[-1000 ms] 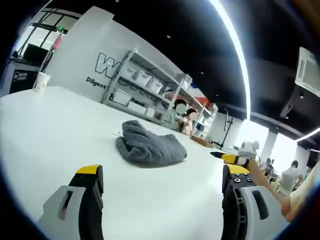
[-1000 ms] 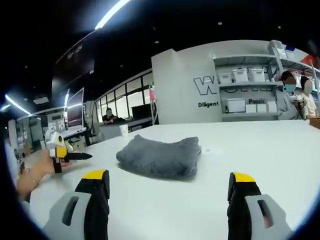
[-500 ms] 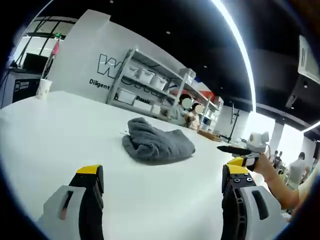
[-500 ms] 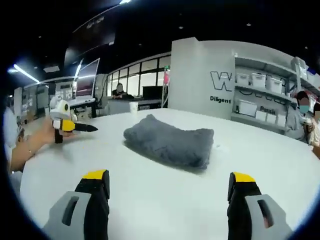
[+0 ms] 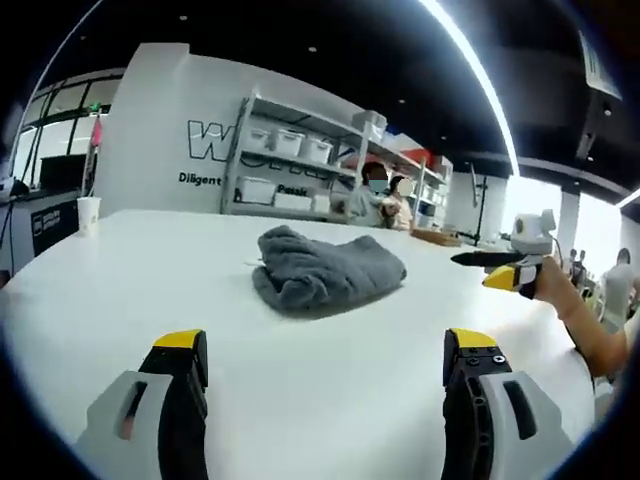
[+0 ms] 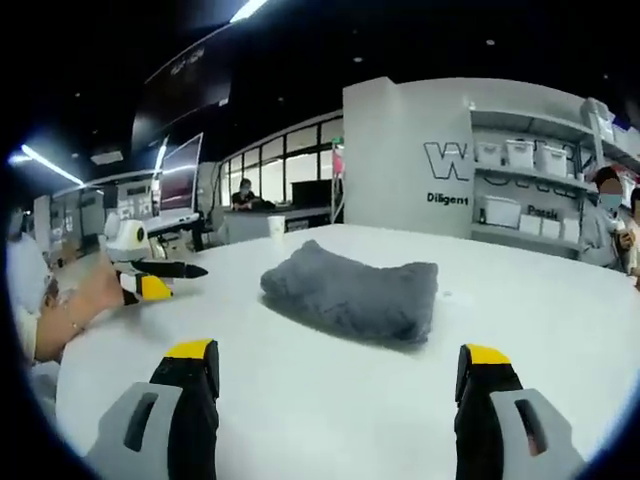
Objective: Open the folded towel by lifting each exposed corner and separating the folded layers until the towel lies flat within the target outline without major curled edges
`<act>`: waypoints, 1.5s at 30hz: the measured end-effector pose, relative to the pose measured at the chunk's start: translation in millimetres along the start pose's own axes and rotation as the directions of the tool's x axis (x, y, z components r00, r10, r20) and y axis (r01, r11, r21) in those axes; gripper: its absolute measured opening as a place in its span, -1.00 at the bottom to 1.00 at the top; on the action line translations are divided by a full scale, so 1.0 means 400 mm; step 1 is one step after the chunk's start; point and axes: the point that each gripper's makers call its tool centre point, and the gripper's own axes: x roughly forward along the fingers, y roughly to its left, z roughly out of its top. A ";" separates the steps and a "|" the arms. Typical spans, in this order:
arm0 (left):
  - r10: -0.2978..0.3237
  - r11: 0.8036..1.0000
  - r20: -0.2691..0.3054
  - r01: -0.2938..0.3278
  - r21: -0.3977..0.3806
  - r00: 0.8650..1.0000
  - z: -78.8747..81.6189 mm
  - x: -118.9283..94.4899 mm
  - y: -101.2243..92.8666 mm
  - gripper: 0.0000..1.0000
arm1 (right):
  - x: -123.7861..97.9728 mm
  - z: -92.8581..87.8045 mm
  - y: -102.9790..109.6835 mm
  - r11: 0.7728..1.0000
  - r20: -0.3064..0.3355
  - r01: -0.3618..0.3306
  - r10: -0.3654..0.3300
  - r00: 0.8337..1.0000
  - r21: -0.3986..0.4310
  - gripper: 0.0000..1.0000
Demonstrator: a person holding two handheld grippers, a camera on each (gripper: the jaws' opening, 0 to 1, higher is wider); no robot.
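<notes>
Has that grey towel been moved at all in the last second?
No. The towel lies in the same folded heap on the table, beside the paper cup; just the cameras shifted.

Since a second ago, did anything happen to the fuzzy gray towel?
No. The gray towel stays bunched and folded on the white table, untouched. Both grippers, the left gripper and the right gripper, stay open and empty; only the cameras have swung a little.

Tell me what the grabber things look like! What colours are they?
Each gripper has two chunky light grey jaws with black inner sides and bright yellow tips. That goes for the left gripper and the right gripper. Each grey jaw has a small dark slot in it. Seen from the side, the jaws taper to thin black points behind a yellow block.
</notes>
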 end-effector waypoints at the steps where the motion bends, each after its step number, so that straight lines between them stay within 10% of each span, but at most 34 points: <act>1: -0.001 1.000 0.001 0.001 0.001 1.000 0.000 -0.001 -0.002 0.92 | 0.000 0.001 0.000 1.000 0.001 -0.001 0.001 1.000 0.001 0.99; 14: -0.003 1.000 -0.003 0.003 -0.003 1.000 0.008 0.012 -0.002 0.90 | -0.003 -0.001 0.020 0.999 -0.013 -0.044 0.044 0.999 -0.006 0.99; 45: 0.026 0.999 0.012 -0.025 -0.039 1.000 0.217 0.187 0.037 0.76 | -0.018 -0.012 0.053 0.994 -0.044 -0.102 0.100 0.994 -0.039 0.99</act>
